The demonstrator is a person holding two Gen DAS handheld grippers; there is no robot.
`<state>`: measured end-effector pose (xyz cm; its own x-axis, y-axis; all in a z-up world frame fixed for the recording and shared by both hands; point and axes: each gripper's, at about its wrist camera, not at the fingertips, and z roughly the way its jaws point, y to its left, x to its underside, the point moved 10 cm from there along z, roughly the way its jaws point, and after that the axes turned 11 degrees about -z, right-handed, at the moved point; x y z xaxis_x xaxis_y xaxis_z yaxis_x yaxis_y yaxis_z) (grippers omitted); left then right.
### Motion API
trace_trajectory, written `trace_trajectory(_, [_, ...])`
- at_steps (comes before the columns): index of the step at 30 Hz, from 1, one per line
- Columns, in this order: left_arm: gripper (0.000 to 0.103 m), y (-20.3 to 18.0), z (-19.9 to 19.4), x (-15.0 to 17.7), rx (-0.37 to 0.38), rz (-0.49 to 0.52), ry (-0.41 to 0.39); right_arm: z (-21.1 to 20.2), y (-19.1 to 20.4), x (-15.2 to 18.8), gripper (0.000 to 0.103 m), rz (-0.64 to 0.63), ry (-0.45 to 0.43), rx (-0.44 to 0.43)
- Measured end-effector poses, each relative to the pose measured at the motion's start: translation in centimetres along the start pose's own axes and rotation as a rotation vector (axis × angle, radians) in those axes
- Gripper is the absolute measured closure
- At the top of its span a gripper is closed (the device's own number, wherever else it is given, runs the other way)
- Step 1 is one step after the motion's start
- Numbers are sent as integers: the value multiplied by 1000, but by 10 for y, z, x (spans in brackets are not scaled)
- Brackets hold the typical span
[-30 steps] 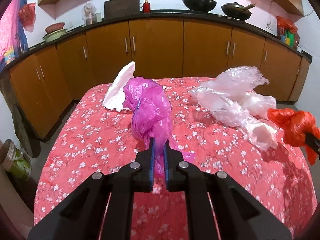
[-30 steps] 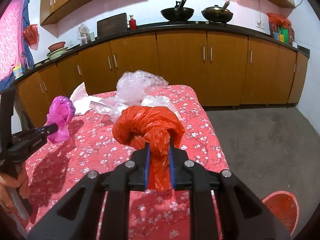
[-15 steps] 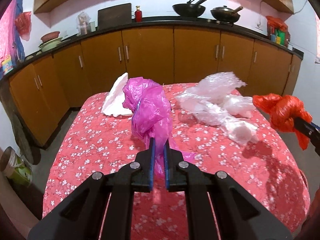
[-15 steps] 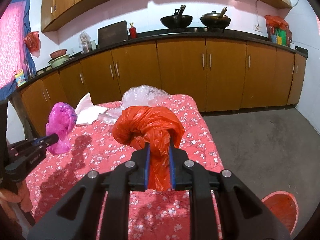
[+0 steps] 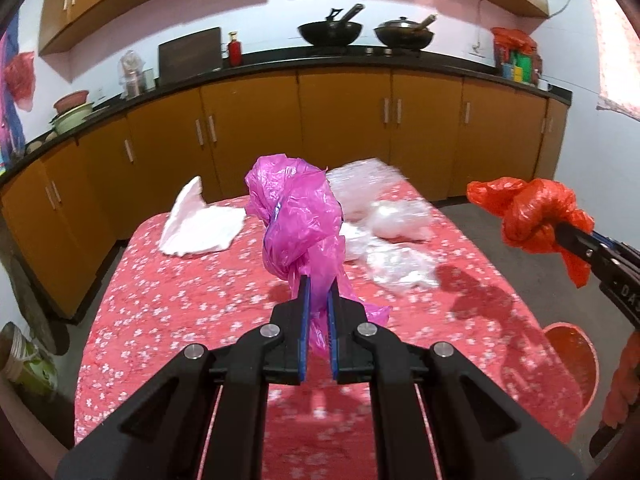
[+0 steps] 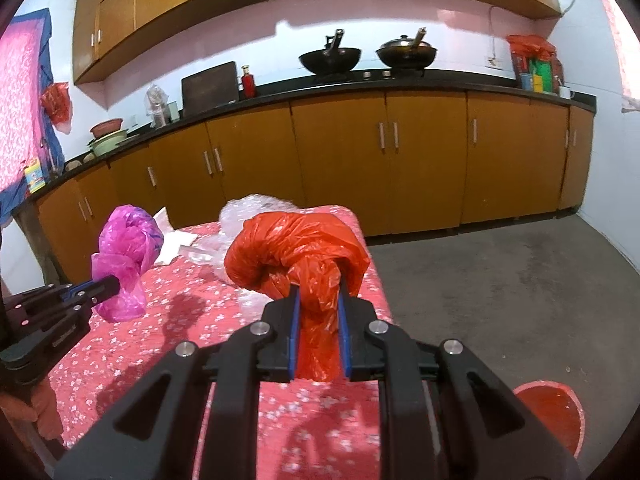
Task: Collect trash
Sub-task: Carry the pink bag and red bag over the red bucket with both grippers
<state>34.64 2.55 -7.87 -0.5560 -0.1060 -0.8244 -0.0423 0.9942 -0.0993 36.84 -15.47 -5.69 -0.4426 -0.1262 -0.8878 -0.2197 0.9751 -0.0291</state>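
My left gripper (image 5: 318,286) is shut on a knotted magenta plastic bag (image 5: 298,216) and holds it above the red flowered table (image 5: 180,300). My right gripper (image 6: 318,294) is shut on a knotted orange-red plastic bag (image 6: 296,252), held above the table's right side. Each gripper shows in the other view: the orange-red bag (image 5: 528,212) at right, the magenta bag (image 6: 128,256) at left. Clear crumpled plastic wrap (image 5: 384,216) and a white crumpled sheet (image 5: 200,228) lie on the far part of the table.
A red round bin (image 6: 552,412) stands on the grey floor right of the table; it also shows in the left wrist view (image 5: 572,356). Brown kitchen cabinets (image 5: 340,132) run behind the table. Grey floor (image 6: 500,280) lies to the right.
Both grippers have risen and pulled back from the table with their bags held. The table looks farther away and the red bin has come into the left wrist view.
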Motion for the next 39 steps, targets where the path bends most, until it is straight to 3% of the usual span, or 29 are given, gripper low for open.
trace_trajectory(10, [95,-70,-10,5,102,61,1,-21,-59,15,86,61,-10,72])
trace_trajectory(18, [95,-135,-14,21,204,100,22,-41,-126,44,86,118,-1,183])
trace_trajectory(25, [95,-208,-22,52,314,143,43,-70,-200,92,86,163,29,332])
trace_trajectory(32, [95,-276,-25,99,415,171,121,-100,-264,154,86,177,101,475])
trace_trajectory(39, [95,-336,-20,161,487,230,244,-113,-307,221,86,237,209,527])
